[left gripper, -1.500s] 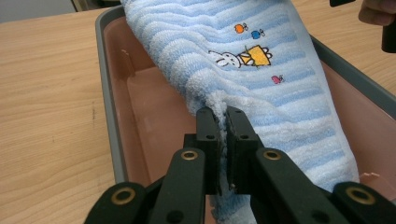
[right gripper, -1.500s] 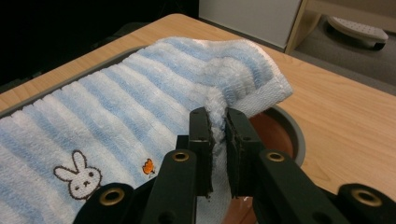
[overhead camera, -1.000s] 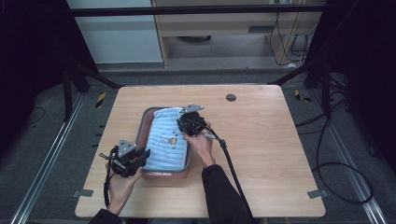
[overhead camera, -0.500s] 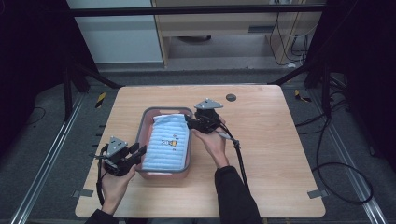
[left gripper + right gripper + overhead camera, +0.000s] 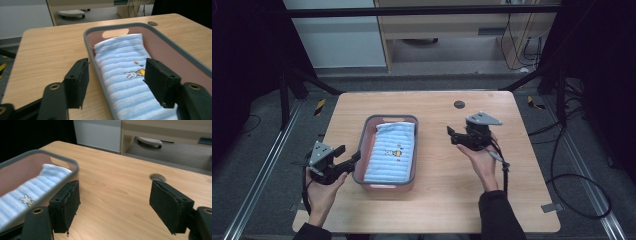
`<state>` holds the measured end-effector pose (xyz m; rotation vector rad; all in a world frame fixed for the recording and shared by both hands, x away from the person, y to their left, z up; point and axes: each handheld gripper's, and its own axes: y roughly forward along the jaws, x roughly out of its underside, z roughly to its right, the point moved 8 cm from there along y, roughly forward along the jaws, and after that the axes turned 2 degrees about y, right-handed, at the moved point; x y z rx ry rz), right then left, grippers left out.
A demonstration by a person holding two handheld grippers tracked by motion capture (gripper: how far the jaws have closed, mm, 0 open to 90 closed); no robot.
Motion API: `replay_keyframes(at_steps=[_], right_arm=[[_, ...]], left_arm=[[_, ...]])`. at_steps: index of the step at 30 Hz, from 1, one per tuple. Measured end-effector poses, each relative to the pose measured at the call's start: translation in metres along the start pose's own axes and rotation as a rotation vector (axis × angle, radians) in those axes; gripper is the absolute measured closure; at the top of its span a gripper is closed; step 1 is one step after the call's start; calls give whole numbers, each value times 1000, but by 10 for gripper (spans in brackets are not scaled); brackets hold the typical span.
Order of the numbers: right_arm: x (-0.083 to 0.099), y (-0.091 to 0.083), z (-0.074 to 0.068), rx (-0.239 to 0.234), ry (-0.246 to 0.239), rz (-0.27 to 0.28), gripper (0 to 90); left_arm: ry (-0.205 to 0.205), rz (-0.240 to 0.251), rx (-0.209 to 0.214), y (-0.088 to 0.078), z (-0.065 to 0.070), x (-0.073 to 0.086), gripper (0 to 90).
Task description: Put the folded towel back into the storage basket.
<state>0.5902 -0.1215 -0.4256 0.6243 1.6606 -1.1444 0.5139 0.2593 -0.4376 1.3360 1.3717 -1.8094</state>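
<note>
Towel [image 5: 391, 152] folded in basin [image 5: 411, 120], L gripper [image 5: 349, 162] fingers just opened astride near rim, R gripper [image 5: 451, 136] fingers just opened, bare table [image 5: 512, 165] around

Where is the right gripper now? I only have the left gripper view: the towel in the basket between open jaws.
Observer: The right gripper is over bare table, right of the basket, jaws open and empty.
Operator: Is the left gripper gripping the basket rim?
Observer: No; in the high view the left gripper sits at the basket's left rim, jaws just opened.
Operator: Is the towel fully inside?
Observer: Yes, the folded blue striped towel lies flat inside, lengthwise.
</note>
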Motion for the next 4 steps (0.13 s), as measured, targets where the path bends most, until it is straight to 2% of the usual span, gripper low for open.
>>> replay_keyframes(at_steps=[4], right_arm=[[15,-23,28,26,36,0,228]], left_arm=[[-9,-5,-13,0,-10,2,306]])
